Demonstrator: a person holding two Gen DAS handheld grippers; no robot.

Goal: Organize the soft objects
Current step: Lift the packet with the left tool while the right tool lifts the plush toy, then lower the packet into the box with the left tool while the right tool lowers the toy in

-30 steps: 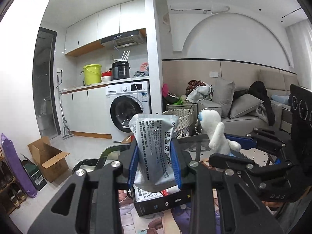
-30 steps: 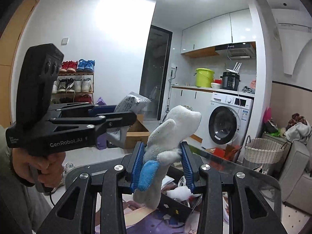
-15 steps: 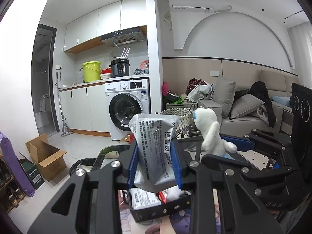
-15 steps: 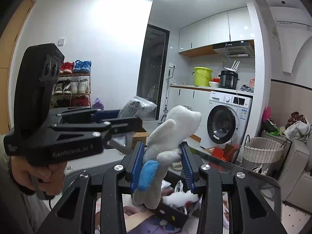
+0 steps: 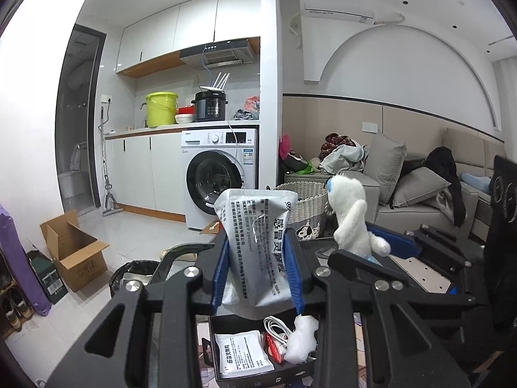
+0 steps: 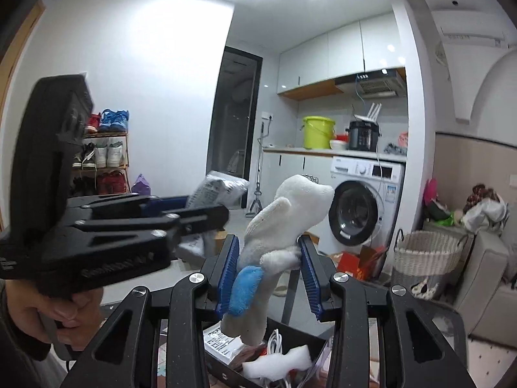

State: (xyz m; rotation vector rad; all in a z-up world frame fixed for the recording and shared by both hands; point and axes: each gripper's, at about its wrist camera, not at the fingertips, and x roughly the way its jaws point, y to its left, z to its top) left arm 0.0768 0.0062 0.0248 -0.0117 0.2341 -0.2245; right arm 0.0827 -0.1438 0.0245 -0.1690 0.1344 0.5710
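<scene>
Silvery foil catches the light in the left wrist view: the left gripper [image 5: 258, 273] is clamped on a grey medicine pouch [image 5: 257, 249], blue pads pressing its lower half while the printed top stands up above them. Directly below lies the black box [image 5: 226, 373], open, with a flat white sachet [image 5: 242, 354], a coiled white cable [image 5: 274, 326] and a lump of white foam [image 5: 300, 339] inside. A second ago only a strip of that box showed beneath the jaws; now nearly its whole interior is visible, so the pouch has been carried level to a spot over the box. To the right, the white plush toy [image 5: 350, 216] rises from the other gripper, close alongside.

From the right wrist view, the right gripper [image 6: 269, 273] pinches the plush toy around its middle, the pale body squeezed narrow between the pads and a blue paw hanging at the left pad. The head leans right (toward the washing machine [image 6: 362, 207] behind). The same black box [image 6: 290, 375] sits under the toy, closer in than before, with the foam and cable showing. The left gripper crosses the left of this view with the pouch at its tip, a hand [image 6: 48, 307] on its handle.

Both soft items look ready to be lowered in; neither is released yet.
</scene>
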